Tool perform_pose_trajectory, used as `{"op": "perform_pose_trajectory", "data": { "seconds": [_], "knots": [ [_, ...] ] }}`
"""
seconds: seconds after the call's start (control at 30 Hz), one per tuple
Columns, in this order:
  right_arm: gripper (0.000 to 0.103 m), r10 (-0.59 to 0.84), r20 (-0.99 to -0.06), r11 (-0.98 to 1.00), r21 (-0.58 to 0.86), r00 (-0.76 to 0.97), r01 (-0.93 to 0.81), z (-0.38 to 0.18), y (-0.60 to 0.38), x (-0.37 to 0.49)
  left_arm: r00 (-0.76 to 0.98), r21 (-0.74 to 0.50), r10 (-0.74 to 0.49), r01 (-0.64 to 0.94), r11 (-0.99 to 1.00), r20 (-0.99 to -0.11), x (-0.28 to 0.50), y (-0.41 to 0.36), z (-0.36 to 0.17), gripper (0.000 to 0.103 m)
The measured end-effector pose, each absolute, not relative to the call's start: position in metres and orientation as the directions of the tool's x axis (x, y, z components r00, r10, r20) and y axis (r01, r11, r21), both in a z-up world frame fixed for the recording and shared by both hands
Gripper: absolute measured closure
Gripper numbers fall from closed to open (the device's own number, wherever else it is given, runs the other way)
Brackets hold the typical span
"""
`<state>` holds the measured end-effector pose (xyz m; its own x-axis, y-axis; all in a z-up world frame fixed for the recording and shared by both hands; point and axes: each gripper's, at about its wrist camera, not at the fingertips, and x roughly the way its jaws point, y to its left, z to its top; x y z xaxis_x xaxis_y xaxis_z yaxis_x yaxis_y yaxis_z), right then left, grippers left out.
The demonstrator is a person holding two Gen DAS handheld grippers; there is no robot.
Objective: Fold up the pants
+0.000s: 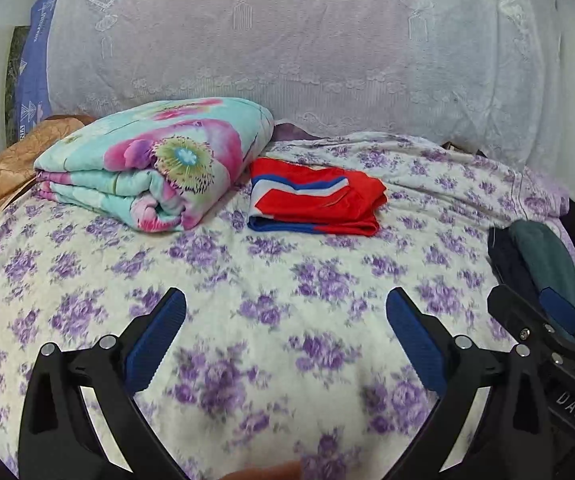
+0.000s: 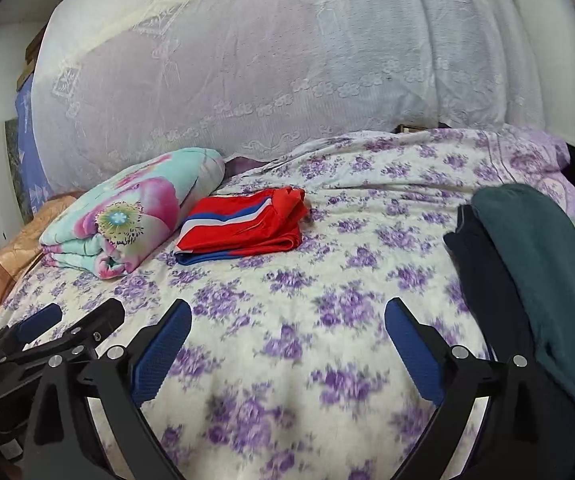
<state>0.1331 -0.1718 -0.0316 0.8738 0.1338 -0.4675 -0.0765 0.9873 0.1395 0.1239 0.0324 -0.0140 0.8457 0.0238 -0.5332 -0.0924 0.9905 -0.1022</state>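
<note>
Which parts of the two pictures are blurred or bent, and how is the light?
Left wrist view: the sheet near the lens is smeared, the red pants sharper; fisheye bends the edges and darkens the corners. Right wrist view: the same blur low on the sheet, the dark clothes soft; light even, no glare.

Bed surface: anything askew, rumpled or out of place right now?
Nothing stands out. The red pants lie folded beside the folded floral quilt; dark garments sit unfolded at the bed's right edge. Both grippers, left and right, are open and empty.
</note>
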Motion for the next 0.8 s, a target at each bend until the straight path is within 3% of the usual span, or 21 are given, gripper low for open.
{"op": "perform_pose_trajectory", "data": {
  "seconds": [0.3,0.5,0.8],
  "knots": [
    [0.005,0.118,-0.403,0.992,0.092,0.907,-0.088,-0.053,-0.170,0.125,0.819,-0.117,0.020,-0.106,0.987,-0.574,0.125,0.032,-0.041,0.005],
    [0.005,0.142,-0.446,0.983,0.171,0.884,-0.072,-0.065,-0.183,0.135,0.806,-0.086,0.033,-0.103,0.991,-0.590,0.125,0.024,-0.051,0.005],
    [0.004,0.176,-0.478,0.981,0.159,0.860,-0.113,-0.073,-0.173,0.136,0.795,-0.057,0.080,-0.142,0.988,-0.601,0.126,0.025,-0.053,0.005]
  ]
}}
